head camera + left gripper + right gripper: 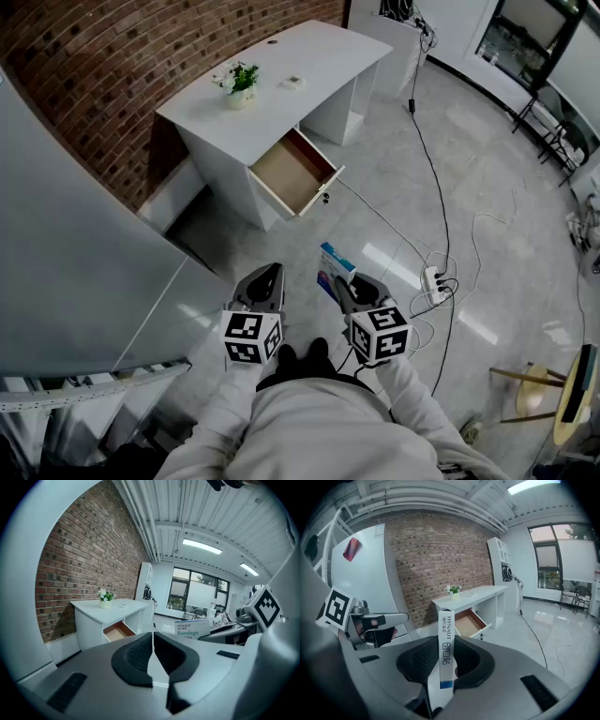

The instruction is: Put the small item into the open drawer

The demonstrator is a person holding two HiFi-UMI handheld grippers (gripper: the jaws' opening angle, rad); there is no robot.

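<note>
With the right tongs point(349, 287) clamped only on the lower part of the upright bandage box point(446, 639), well short of the open drawer point(292, 173) of the bench point(281, 84), and the left tongs point(153, 654) together and empty, the box could pivot or slip out on approach.

Head view: from above the person, steeply down, left claw point(267, 274) and right claw point(343, 283) close below, table point(281, 75) farther off. Gripper views: low behind each claw, facing forward toward table. All three share table, open drawer point(292, 172), brick wall point(103, 84).
</note>
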